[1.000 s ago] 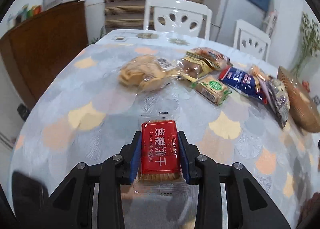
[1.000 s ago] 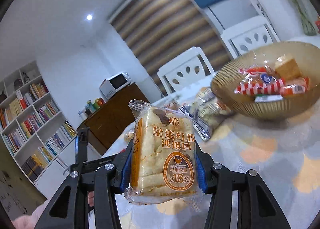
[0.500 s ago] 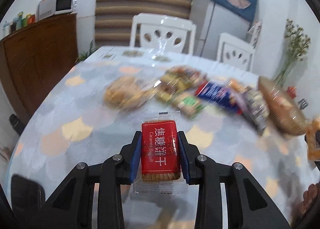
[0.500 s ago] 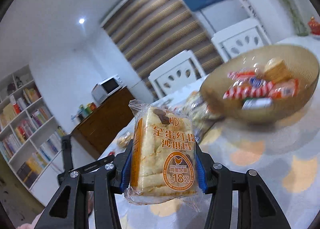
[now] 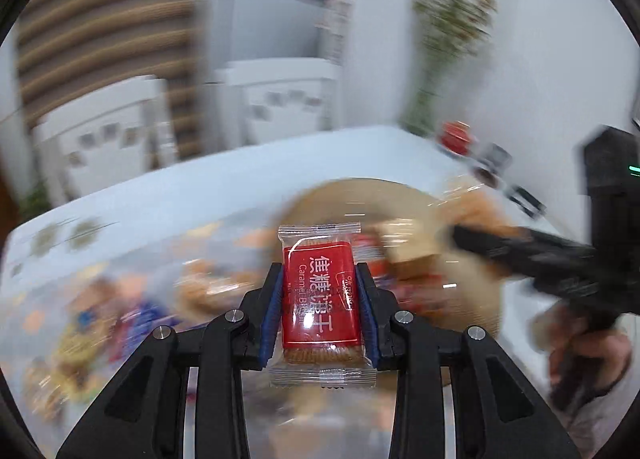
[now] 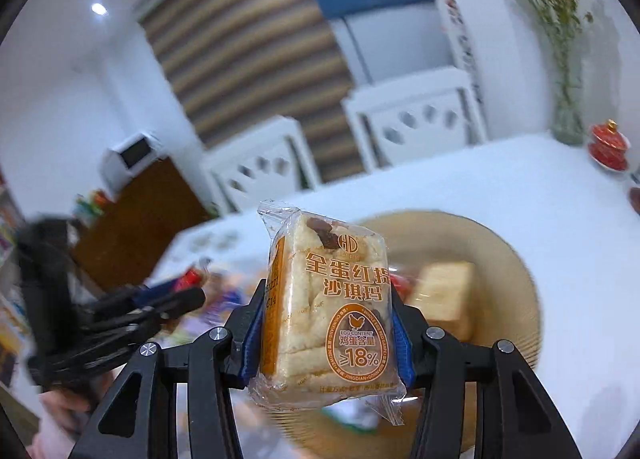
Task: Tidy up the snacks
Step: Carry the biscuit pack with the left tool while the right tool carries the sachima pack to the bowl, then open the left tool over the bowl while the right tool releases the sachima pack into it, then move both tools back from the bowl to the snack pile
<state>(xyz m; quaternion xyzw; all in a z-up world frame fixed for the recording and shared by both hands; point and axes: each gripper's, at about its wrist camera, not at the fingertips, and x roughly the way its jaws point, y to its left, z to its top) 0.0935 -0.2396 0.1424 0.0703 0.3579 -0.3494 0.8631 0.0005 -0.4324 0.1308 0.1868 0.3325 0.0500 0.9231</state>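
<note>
- Left gripper [image 5: 320,313] pinches the red caramel biscuit packet [image 5: 320,299] between its blue pads, jaws starting to open, above the blurred bowl [image 5: 472,299].
- Right gripper [image 6: 326,333] grips the sachima cake packet [image 6: 326,307] upright, jaws easing apart, over the brown bowl [image 6: 508,259] on the table [image 6: 460,179].

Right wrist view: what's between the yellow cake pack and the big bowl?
Nothing. In the right wrist view the cake pack hangs just in front of the bowl, and no other thing shows between them.

White walls [image 6: 60,107], striped blind [image 6: 248,43], two white chairs [image 6: 416,119], brown cabinet [image 6: 136,211] bearing a microwave [image 6: 130,157], ceiling light [image 6: 99,9].
</note>
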